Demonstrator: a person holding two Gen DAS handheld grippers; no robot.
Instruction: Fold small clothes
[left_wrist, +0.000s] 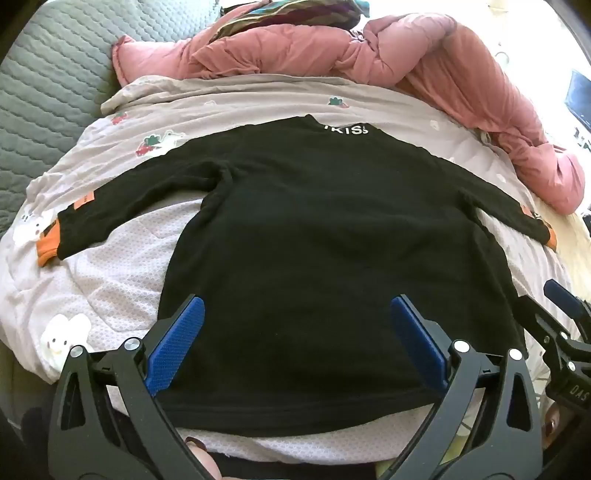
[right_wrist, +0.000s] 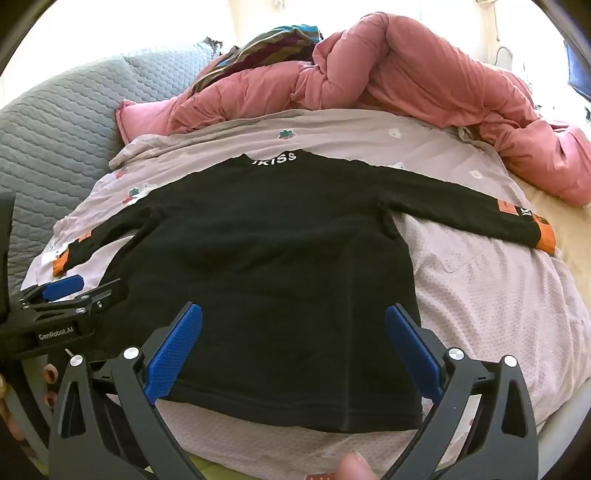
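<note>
Black sweater (left_wrist: 314, 229) lies flat on pale printed blanket (left_wrist: 110, 288), sleeves spread out, hem near both claws. Left gripper (left_wrist: 297, 325) jaws wide apart, nothing between pads. Right gripper (right_wrist: 293, 332) same, empty, over hem. Pink quilt (right_wrist: 406, 66) bunched behind.

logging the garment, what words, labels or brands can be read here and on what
"KISS", white letters, maybe one unclear before them: collar of the black top
"GenRobot.AI": body of the left tool
Orange sleeve patch, white letters beside it: too blurred
Embossed letters on the right tool: unreadable
</note>
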